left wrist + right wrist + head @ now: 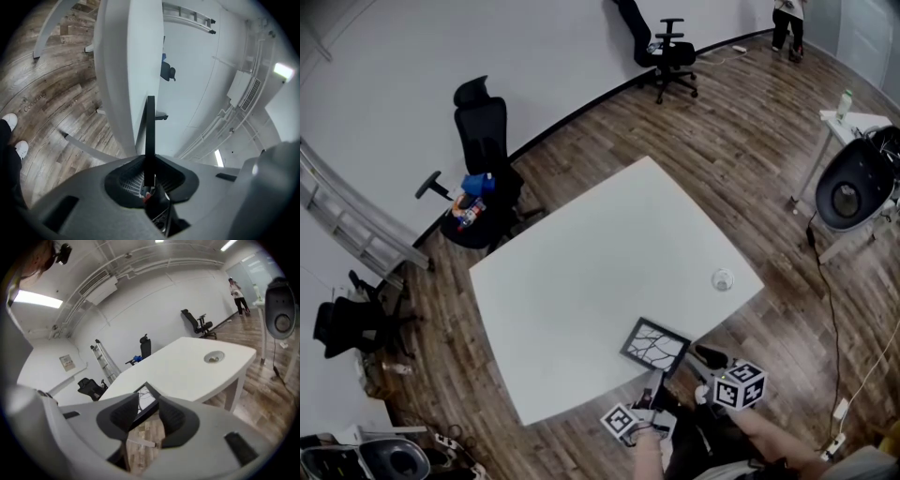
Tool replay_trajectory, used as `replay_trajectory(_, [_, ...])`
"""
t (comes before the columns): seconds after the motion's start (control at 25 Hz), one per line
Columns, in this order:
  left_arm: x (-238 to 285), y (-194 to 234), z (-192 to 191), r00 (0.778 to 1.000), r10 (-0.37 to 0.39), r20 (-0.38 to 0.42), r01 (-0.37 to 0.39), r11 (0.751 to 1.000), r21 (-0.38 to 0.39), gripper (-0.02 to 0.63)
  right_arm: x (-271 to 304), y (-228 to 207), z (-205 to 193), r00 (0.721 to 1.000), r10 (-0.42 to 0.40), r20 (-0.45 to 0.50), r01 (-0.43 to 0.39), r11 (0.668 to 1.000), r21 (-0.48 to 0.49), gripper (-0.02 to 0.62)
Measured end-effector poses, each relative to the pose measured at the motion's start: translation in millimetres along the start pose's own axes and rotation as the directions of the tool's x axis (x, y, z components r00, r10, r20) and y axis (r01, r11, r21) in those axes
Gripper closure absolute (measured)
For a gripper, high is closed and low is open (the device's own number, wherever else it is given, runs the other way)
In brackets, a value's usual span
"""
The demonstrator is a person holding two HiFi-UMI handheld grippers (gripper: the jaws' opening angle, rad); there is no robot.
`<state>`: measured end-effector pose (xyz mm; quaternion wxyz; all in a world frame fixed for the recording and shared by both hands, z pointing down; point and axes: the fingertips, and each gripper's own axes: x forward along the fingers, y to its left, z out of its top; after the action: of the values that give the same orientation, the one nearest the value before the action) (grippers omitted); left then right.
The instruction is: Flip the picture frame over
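Observation:
The picture frame (654, 345), black with a white branch drawing facing up, lies at the near edge of the white table (600, 253), its near corner past the edge. My left gripper (654, 382) reaches it from below that edge. In the left gripper view the frame (150, 126) shows edge-on as a thin black bar running down between the pads, and the left gripper (150, 180) is shut on it. My right gripper (705, 356) hovers just right of the frame. Its jaws stand open (149, 416), and the frame's corner (145, 401) shows beyond them, untouched.
A small round dish (723, 279) sits near the table's right edge. Black office chairs (483, 159) stand past the far-left side, one more (667, 52) by the wall. A white stand carrying a dark round device (853, 187) is to the right. A ladder (347, 220) leans at left.

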<state>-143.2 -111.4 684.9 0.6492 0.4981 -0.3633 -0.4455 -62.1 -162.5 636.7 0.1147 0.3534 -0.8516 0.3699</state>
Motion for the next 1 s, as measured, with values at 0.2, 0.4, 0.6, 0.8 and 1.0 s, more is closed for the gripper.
replay_trajectory(0.2, [-4,8,0,1.0,0.001,0.012,-0.001,1.0,0.019,0.54,8,-11,-14,1.0,0.0,-0.031,0.003,0.996,0.088,0.46])
replay_trajectory(0.4, [-9,6,-3,1.0,-0.004,-0.017,0.004,1.0,0.012,0.54,13,-16,-33,0.995,0.088,-0.043,-0.068,0.936,0.346,0.425])
replay_trajectory(0.6, [-15,3,-13,0.997,-0.011,-0.071,0.012,1.0,0.018,0.541,25,-17,-30,0.992,0.126,-0.025,-0.105,0.91,0.401,0.425])
replay_trajectory(0.8, [-17,5,-15,0.997,-0.001,-0.074,0.002,1.0,0.02,0.54,28,-13,-26,0.988,0.15,-0.026,-0.132,0.93,0.343,0.468])
replay_trajectory(1.0, [-14,1,-19,0.995,0.012,-0.095,-0.007,0.999,0.051,0.54,19,0,-6,0.988,0.151,0.043,-0.157,0.948,0.278,0.488])
